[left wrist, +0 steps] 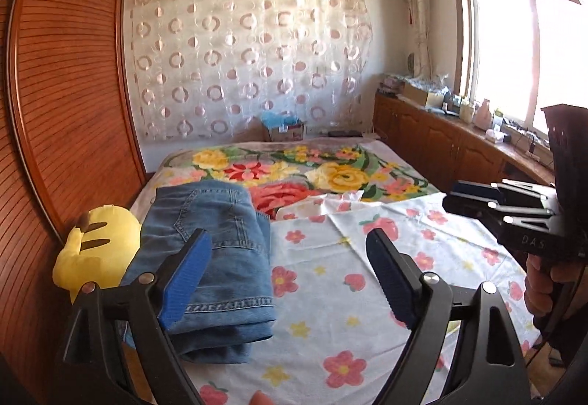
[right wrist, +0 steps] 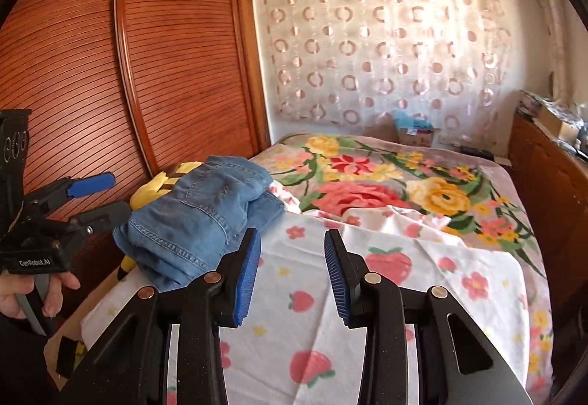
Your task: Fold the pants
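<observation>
Jeans (left wrist: 213,258) lying folded at bed's left edge, against yellow plush (left wrist: 95,250) (looking finished). You're holding left gripper (left wrist: 290,276) spread wide, right gripper (right wrist: 292,280) parted, both empty, clearing stack.

Both wrist cams over bed (left wrist: 367,258), facing headboard wall; shared jeans (left wrist: 220,239).

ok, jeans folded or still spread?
Folded: the jeans lie as a compact layered stack on the strawberry sheet, hem edges stacked, beside the yellow plush.
</observation>
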